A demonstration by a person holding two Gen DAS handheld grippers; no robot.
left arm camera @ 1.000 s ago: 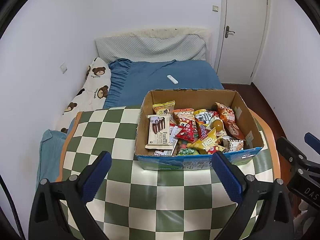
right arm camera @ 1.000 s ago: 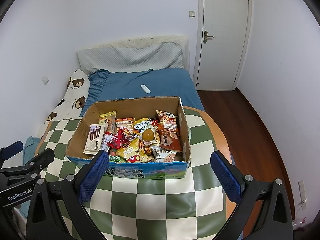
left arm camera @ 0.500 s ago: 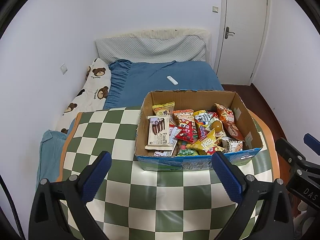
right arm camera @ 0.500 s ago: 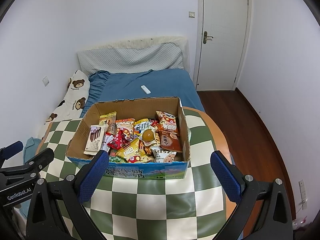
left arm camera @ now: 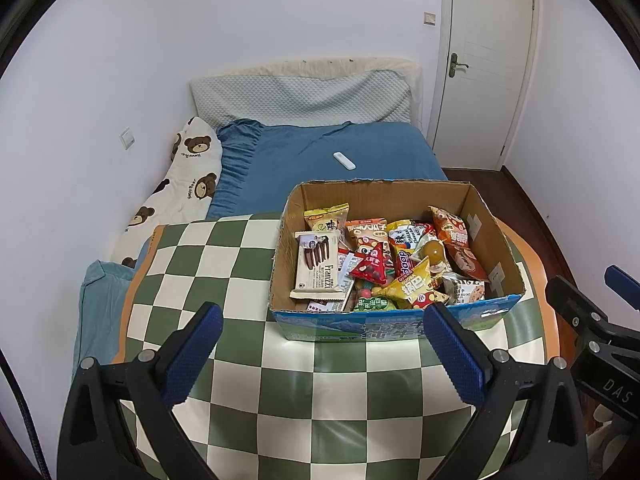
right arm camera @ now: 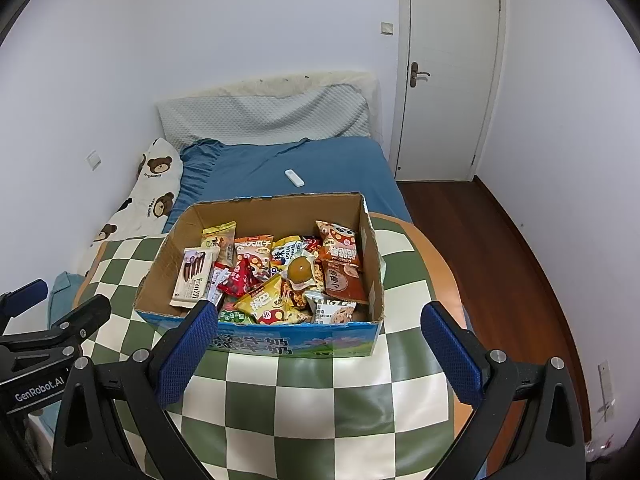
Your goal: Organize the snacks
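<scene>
The box (left arm camera: 394,322) sat on the checkered table (left arm camera: 320,420), near its far edge by the bed (left arm camera: 320,152). Both the left gripper (left arm camera: 320,354) and the right gripper (right arm camera: 316,350) hung back, spread wide and holding nothing (probably getting ready to reach in). The snacks (right arm camera: 276,276) lay jumbled inside; the bottom ones were hard to see.

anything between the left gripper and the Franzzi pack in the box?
Only the cardboard box's near wall. The Franzzi wafer pack lies on top of the pile at the box's left side, uncovered. The left gripper hovers open over bare checkered tablecloth, so it should clear the wall from above.
</scene>
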